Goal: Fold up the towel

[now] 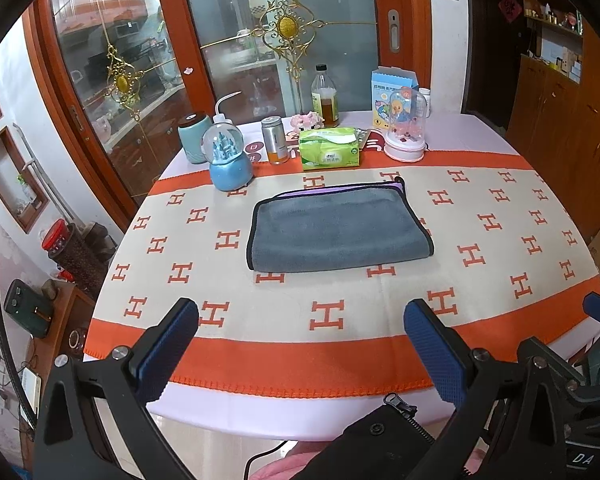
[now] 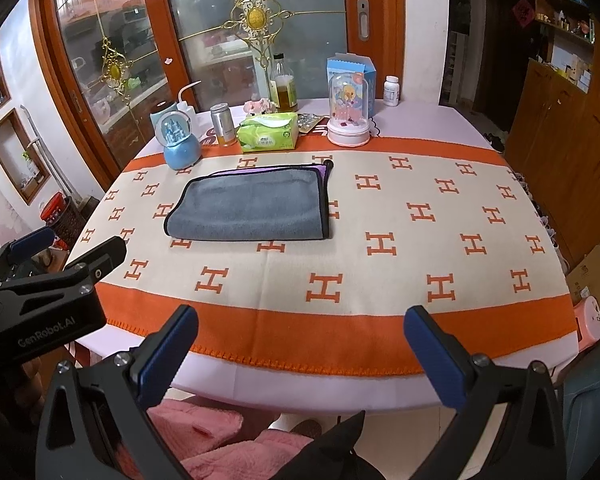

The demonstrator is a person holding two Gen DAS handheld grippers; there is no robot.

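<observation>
Both hand-held grippers, left (image 1: 300, 320) and right (image 2: 300, 320), gape empty near tabletop (image 2: 380, 384) edge; folded-over towel (image 1: 338, 228) mid-cloth risks skewed layers, or snow globe (image 1: 230, 160) getting knocked.

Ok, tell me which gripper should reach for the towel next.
Left, marginally. The gray towel lies straight ahead of the left gripper, but left of centre for the right gripper. Both are open, empty, and back at the table's near edge.
</observation>
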